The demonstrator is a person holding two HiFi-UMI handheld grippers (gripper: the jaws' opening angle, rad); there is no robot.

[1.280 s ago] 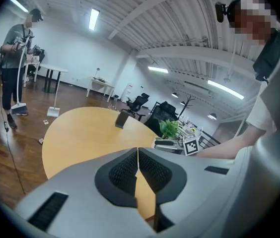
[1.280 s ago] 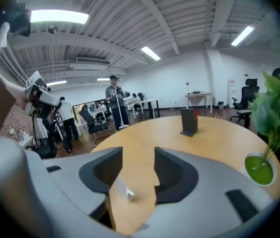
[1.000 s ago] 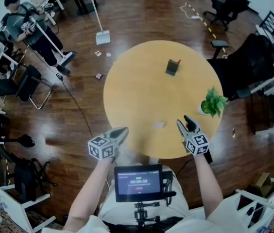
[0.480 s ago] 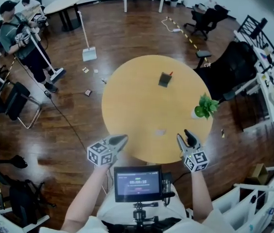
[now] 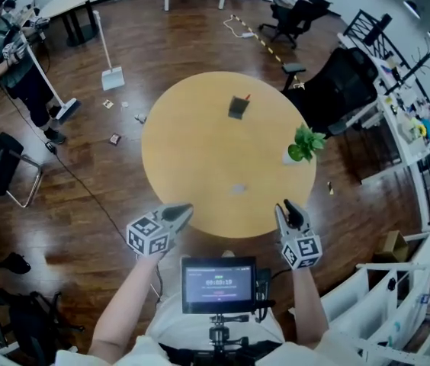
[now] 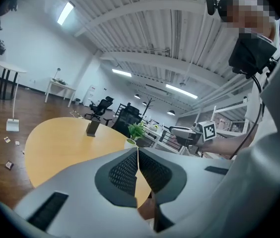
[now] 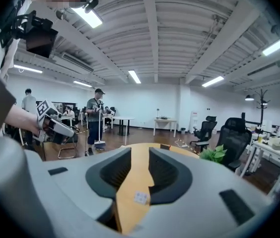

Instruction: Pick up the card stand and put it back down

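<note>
Head view: the round yellow surface [image 5: 192, 151] is lying below the camera. The card stand [image 5: 238, 107], taken here to be the small dark upright piece, is standing on its far half, well apart from both hands. A potted plant [image 5: 300, 145] is sitting near the right rim, and a small pale tag [image 5: 237, 189] is lying flat on the near half. The left tongs [image 5: 181, 212] and the right tongs [image 5: 290, 207] are hovering at the near rim. They are flanking a chest-mounted screen [image 5: 219, 284] and pointing toward the far side.

Left gripper view: the left tongs [image 6: 137, 151] are showing their two jaws pressed together with nothing between them. The card stand [image 6: 93, 128] is standing far off on the surface, with the plant [image 6: 138, 129] to its right.

Right gripper view: the right tongs [image 7: 140, 152] are standing partly apart, having just been closing, and are gripping nothing. Only the surface and the pale tag [image 7: 140, 197] are showing through the gap.

Progress: no part of the task is looking done. The stand is resting untouched, so the reach across, the grasp, the lift and the setting-down are all remaining. Whichever tongs are taking it are probably needing to spread wider first.
</note>
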